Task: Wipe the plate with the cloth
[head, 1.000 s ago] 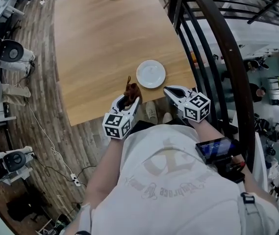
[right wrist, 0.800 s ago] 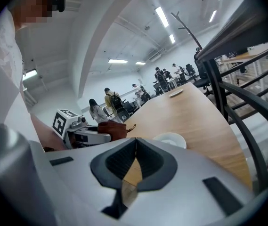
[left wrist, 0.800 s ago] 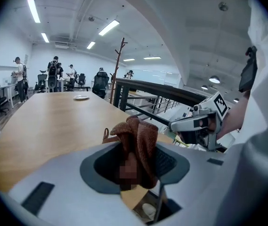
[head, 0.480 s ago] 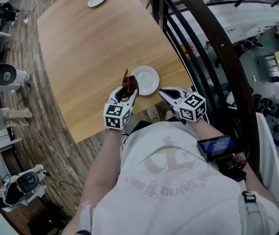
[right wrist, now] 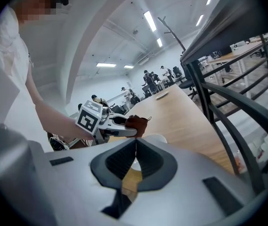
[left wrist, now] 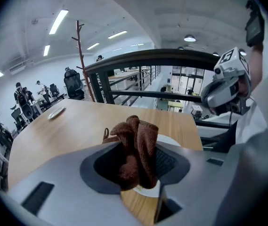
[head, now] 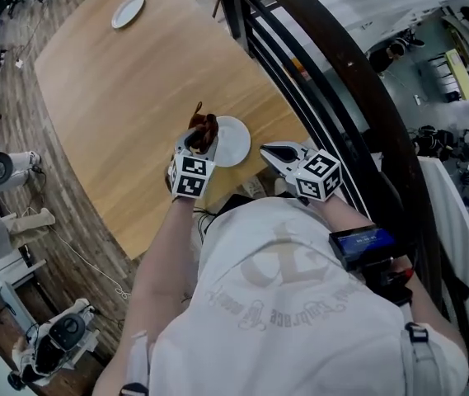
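A light wooden worktop with a curved edge fills the upper left of the head view. A white plate lies near its lower right edge, just in front of the person. A second plate sits far off at the upper left of the frame, well apart from the first.

The left tool is clamped on a bunched brown cloth, which stands up out of its jaws. The cloth hangs over the near plate's left rim; whether it touches the plate cannot be told. The right tool is held just right of that plate, its jaws closed together with nothing between them.

A dark curved railing runs along the worktop's right side, with a lower level visible beyond it. Grey-brown floor planks lie at the left of the frame. In the left gripper view the room is an open office with ceiling strip lights, a reddish coat stand and distant people.
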Motion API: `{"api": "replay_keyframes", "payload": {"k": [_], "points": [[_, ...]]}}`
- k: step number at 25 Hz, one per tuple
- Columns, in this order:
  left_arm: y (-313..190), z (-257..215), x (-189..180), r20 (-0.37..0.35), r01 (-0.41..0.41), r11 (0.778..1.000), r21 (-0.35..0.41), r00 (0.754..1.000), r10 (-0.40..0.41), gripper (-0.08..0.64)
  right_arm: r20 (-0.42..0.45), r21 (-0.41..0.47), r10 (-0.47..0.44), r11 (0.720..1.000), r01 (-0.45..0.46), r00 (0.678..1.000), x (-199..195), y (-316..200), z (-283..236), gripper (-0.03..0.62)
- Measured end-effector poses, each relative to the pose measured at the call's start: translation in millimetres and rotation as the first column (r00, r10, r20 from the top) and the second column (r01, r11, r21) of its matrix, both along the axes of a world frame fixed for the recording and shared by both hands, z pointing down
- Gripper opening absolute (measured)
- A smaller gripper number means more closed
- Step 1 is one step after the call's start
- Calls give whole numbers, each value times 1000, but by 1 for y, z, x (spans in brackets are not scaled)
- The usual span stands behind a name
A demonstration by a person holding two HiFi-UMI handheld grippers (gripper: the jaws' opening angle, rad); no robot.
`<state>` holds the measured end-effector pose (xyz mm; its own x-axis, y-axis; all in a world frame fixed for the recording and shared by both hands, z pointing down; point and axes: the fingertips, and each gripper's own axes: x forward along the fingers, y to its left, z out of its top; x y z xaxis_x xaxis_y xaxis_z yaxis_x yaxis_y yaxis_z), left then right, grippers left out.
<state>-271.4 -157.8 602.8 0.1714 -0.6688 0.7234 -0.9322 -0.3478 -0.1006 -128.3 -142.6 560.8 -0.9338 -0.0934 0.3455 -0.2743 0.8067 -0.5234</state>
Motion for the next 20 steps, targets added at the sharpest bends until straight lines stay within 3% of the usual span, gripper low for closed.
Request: {"api": "replay_keyframes", "payload": {"k": [3, 8, 16, 20], "points": [[-23, 11, 2, 31, -50, 998, -29, 998, 51, 169, -11, -11, 53, 999, -53, 999, 11, -19, 7, 14], [-57, 0, 27, 4, -119, 993, -18, 993, 119, 169, -20, -29, 94, 995, -95, 995, 29, -39, 0, 14], [-74, 14, 76, -14, -252, 968, -16, 968, 252, 169, -37, -42, 105, 993, -106, 994, 38, -33, 9, 14], [-65, 21, 88, 7, -291, 954, -67, 956, 292, 169, -30, -37, 97, 995, -98, 995, 40, -33, 9, 14]]}}
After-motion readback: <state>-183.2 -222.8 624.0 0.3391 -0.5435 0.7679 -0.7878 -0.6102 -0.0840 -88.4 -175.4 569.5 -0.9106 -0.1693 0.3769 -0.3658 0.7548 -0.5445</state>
